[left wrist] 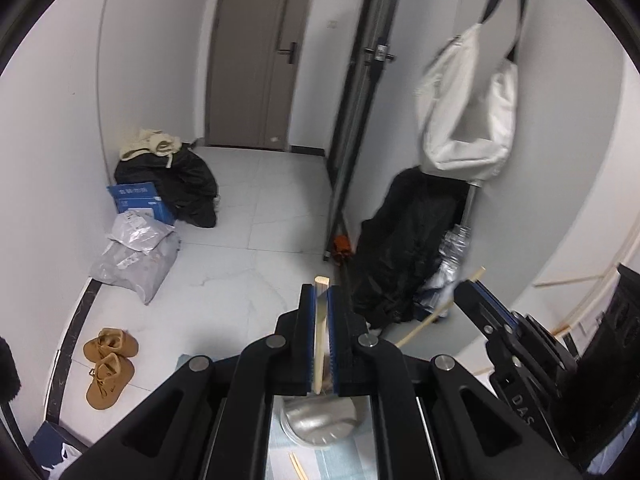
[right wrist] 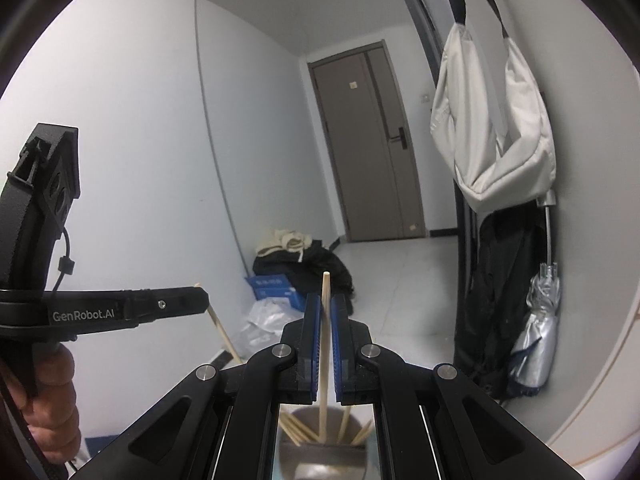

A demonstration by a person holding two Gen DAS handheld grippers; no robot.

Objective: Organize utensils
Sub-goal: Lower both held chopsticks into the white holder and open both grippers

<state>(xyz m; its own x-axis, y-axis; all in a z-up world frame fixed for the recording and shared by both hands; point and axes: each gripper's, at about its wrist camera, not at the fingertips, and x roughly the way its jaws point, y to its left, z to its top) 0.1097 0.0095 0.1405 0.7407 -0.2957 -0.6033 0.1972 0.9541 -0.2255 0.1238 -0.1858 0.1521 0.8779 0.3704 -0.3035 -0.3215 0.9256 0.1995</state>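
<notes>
In the left wrist view my left gripper (left wrist: 320, 292) is shut on a wooden chopstick (left wrist: 320, 320) that pokes out past the blue pads. Under it stands a metal utensil holder (left wrist: 320, 424) on a pale blue mat (left wrist: 332, 464), where two loose chopsticks (left wrist: 298, 466) lie. At the right, my right gripper (left wrist: 470, 284) grips another chopstick (left wrist: 424, 324). In the right wrist view my right gripper (right wrist: 326, 300) is shut on that chopstick (right wrist: 325, 320), above the holder (right wrist: 320, 460) with several chopsticks (right wrist: 296, 428) standing in it. My left gripper (right wrist: 202, 298) with its stick (right wrist: 222, 332) is at the left, held by a hand (right wrist: 48, 400).
Beyond is a hallway with a brown door (left wrist: 256, 60). A white bag (right wrist: 492, 128) hangs on the right wall over a black coat (right wrist: 500, 300) and a folded umbrella (right wrist: 536, 340). Parcels (left wrist: 136, 256), a blue box (left wrist: 138, 198), dark clothes (left wrist: 188, 188) and brown shoes (left wrist: 108, 364) lie on the floor.
</notes>
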